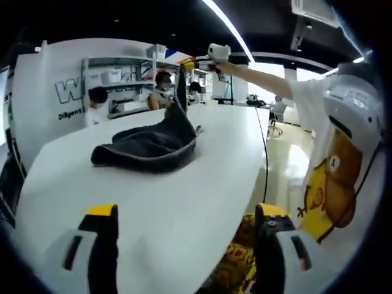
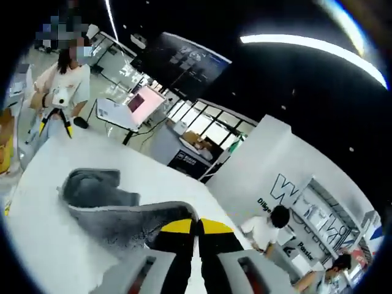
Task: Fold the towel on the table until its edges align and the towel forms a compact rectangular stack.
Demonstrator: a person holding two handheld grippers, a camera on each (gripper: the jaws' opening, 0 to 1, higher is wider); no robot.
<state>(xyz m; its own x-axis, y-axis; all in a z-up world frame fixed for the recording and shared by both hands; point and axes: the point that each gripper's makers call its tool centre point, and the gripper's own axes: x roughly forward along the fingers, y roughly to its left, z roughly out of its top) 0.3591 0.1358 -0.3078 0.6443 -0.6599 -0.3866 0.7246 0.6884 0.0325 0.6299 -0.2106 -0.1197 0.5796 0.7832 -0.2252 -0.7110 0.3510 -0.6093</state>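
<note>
On the table (image 1: 202, 202): your dark towel (image 1: 150, 147), one corner lifted.
Right tool (image 2: 197, 225): clamped on that corner.
Left tool (image 1: 187, 214): spread, holding nothing.

Ceiling light strips (image 1: 229, 27), shelving (image 1: 116, 82), lettered white wall (image 2: 294, 184).

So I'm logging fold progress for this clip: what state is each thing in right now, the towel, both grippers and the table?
towel: dark, bunched in a loose heap on the table, one corner lifted, not yet a rectangular stack.
right gripper: jaws closed together on the towel's raised corner.
left gripper: jaws wide apart, holding nothing, low over the near table edge.
table: white, bare around the towel.
</note>
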